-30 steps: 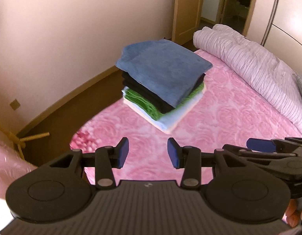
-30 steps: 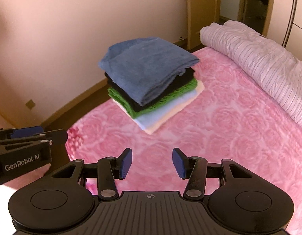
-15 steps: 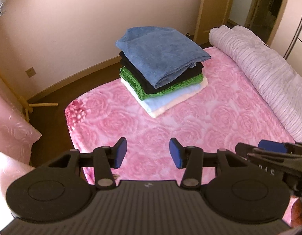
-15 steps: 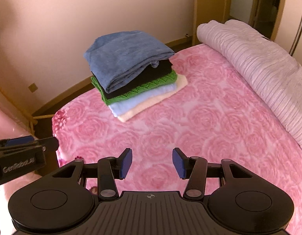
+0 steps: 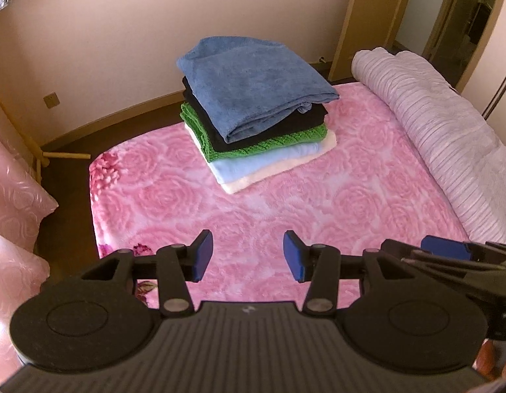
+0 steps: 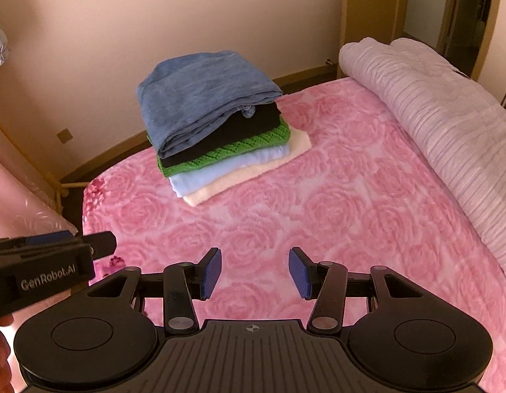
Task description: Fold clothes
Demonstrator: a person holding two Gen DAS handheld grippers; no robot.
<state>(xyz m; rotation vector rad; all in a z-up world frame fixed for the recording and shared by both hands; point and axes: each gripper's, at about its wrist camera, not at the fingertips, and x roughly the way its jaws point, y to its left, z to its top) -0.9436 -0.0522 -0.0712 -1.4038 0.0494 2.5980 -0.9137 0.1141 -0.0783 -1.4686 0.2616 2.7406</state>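
A stack of folded clothes (image 5: pixel 253 98) (image 6: pixel 204 104) lies at the far end of the pink rose-patterned bed (image 5: pixel 318 203) (image 6: pixel 351 196). From the top it holds a blue piece, a black one, a green knit, a light blue one and a cream one. My left gripper (image 5: pixel 248 255) hovers open over bare blanket, well short of the stack, with nothing between its blue pads. My right gripper (image 6: pixel 254 270) is also open and empty, level with it. Each shows at the edge of the other's view: the right gripper (image 5: pixel 446 252) and the left gripper (image 6: pixel 56 245).
A rolled lilac striped quilt (image 5: pixel 449 114) (image 6: pixel 433 114) runs along the bed's right side. Pink pillows (image 5: pixel 13 180) lie at the left, beside a wooden stand (image 5: pixel 43 157). Dark floor, a beige wall and a wooden door frame (image 5: pixel 354 23) lie beyond the bed.
Both grippers have drawn back from the stack, which now looks smaller and farther off, with more blanket in front. The left jaws stand slightly wider.
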